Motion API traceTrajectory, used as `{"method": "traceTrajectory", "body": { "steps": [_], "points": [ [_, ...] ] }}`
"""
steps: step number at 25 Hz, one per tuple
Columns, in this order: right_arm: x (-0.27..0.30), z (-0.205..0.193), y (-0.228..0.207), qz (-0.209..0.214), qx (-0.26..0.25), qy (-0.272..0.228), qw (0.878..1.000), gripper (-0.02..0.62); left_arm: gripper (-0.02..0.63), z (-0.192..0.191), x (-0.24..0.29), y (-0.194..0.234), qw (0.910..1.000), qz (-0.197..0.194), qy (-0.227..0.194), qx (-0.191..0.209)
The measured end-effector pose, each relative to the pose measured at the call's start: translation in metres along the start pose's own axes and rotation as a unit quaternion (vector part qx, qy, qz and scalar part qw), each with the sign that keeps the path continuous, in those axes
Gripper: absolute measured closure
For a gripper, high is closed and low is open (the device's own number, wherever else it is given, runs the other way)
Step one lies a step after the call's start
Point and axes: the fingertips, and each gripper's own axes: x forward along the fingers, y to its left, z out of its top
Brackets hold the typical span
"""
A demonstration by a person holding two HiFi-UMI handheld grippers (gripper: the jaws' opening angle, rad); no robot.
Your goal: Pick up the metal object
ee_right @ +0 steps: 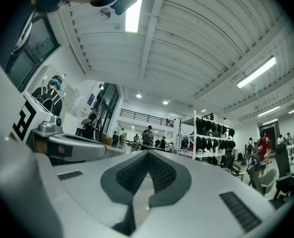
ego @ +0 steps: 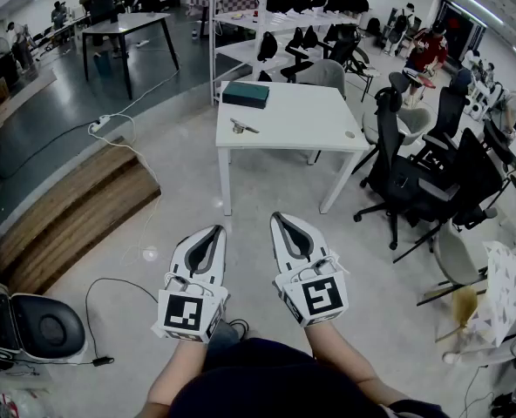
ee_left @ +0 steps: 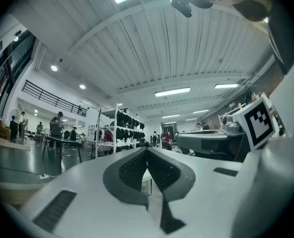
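A small metal object (ego: 243, 127) lies on the white table (ego: 293, 120) ahead, near its left front edge. Both grippers are held low, side by side, well short of the table and over the floor. My left gripper (ego: 216, 230) is shut, its jaws meeting at the tip with nothing between them. My right gripper (ego: 278, 217) is likewise shut and empty. The left gripper view shows the left gripper (ee_left: 147, 149) with dark pads pressed together, pointing toward the room and ceiling. The right gripper view shows the right gripper (ee_right: 148, 152) the same way. The metal object is not visible in either gripper view.
A dark green box (ego: 245, 94) sits at the table's far left and a small round thing (ego: 349, 134) near its right edge. Black office chairs (ego: 402, 181) crowd the right. Wooden steps (ego: 66, 207) and a floor cable (ego: 118, 146) lie left. White shelving (ego: 275, 16) stands behind.
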Motion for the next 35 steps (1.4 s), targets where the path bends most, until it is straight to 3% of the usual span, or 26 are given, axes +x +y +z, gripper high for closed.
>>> {"method": "traceTrajectory", "body": {
  "steps": [6, 12, 17, 20, 23, 27, 35],
  "points": [
    [0.009, -0.008, -0.014, 0.003, 0.020, 0.001, 1.000, 0.568, 0.581, 0.000, 0.018, 0.002, 1.0000, 0.001, 0.000, -0.008],
    [0.048, -0.039, -0.038, -0.004, 0.017, 0.025, 1.000, 0.568, 0.580, -0.020, 0.065, 0.030, 0.9999, -0.011, -0.004, -0.012],
    [0.112, -0.060, -0.067, -0.012, 0.023, 0.041, 0.999, 0.567, 0.575, -0.041, 0.131, 0.079, 0.9996, -0.023, 0.011, -0.013],
    [0.160, -0.073, -0.088, -0.019, 0.027, 0.063, 0.997, 0.566, 0.471, -0.054, 0.177, 0.111, 0.9989, -0.038, 0.021, -0.019],
    [0.208, -0.086, -0.104, -0.031, 0.038, 0.102, 0.994, 0.566, 0.468, -0.069, 0.218, 0.144, 0.9981, -0.049, 0.030, -0.019],
    [0.267, -0.103, -0.115, -0.028, 0.028, 0.064, 0.997, 0.566, 0.462, -0.090, 0.260, 0.188, 0.9970, -0.063, 0.040, -0.021],
    [0.338, -0.127, -0.143, -0.053, 0.032, 0.079, 0.995, 0.567, 0.462, -0.117, 0.325, 0.237, 0.9941, -0.091, 0.058, -0.003]
  ]
}}
